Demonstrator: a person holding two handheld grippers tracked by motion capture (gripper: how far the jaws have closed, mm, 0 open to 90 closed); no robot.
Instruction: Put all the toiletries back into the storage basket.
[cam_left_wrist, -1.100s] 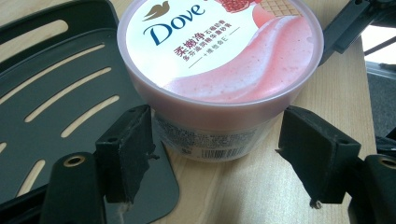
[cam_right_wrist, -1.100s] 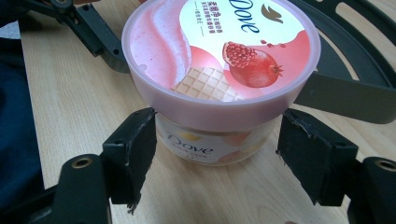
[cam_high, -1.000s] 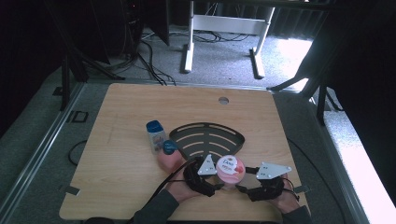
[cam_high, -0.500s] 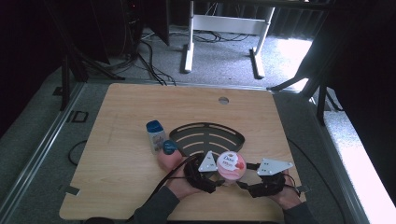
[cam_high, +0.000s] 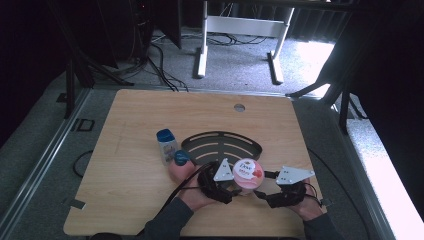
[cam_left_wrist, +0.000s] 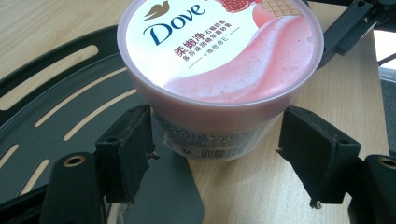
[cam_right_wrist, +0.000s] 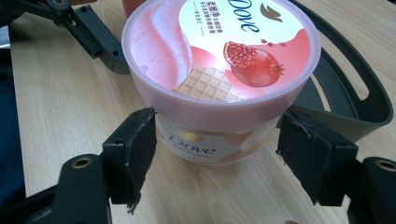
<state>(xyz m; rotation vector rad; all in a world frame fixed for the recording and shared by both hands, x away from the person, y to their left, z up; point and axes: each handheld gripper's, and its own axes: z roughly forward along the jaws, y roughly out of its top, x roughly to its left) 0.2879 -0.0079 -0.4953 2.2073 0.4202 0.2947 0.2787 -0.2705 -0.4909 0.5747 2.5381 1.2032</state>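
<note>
Straddling the round pink-lidded plastic Dove tub (cam_high: 247, 174) at table's 6 o'clock, left gripper (cam_high: 226, 191) & right gripper (cam_high: 260, 195) flanked it.

Left gripper view: jaws apart, tub (cam_left_wrist: 219, 70) btwn, black slotted metal tray (cam_left_wrist: 56, 135) at 9.

Right gripper view: jaws apart too. Best to centre tub, squeeze below lid rim.

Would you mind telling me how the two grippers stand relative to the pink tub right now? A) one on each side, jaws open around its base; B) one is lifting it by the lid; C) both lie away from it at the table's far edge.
A: the left gripper and the right gripper each have open jaws flanking the tub, which stands on the table.
</note>
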